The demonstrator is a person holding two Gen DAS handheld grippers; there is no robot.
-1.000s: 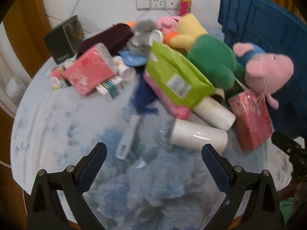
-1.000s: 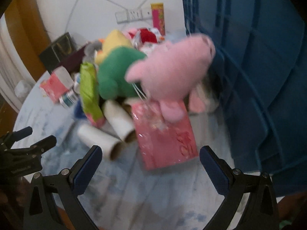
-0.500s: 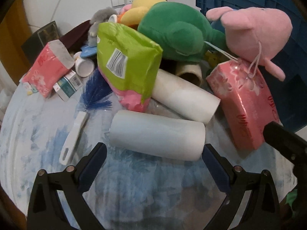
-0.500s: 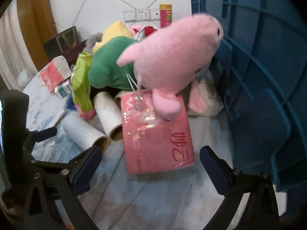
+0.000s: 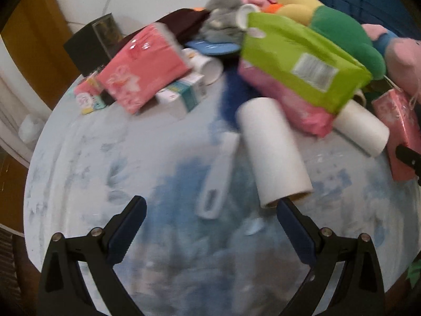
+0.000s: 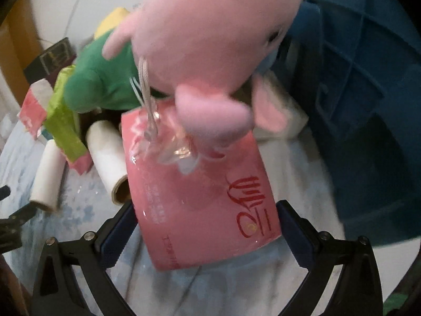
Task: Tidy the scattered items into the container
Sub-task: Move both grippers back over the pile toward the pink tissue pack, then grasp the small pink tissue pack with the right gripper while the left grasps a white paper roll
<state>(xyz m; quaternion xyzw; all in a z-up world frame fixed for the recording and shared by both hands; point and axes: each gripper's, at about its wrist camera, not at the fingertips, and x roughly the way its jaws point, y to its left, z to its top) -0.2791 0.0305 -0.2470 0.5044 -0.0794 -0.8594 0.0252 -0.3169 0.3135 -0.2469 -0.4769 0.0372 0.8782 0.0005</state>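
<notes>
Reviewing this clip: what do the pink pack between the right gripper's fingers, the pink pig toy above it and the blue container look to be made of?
Pink pack: probably soft tissue in glossy plastic film; highlights and wrinkles show on the wrap. Pink pig toy: plush fabric, matte and fuzzy, with a clear suction cup on a cord. Blue container: looks like rigid moulded plastic, ribbed walls, dull sheen.

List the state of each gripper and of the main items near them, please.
left gripper: open, holds nothing
right gripper: open, its fingers on both sides of the pink tissue pack
pink tissue pack: lying flat, pig toy on its far end
pink pig toy: resting on the pack
near paper roll: on its side
brush: lying flat
green packet: tilted on the pile
blue crate: upright beside the pile
</notes>
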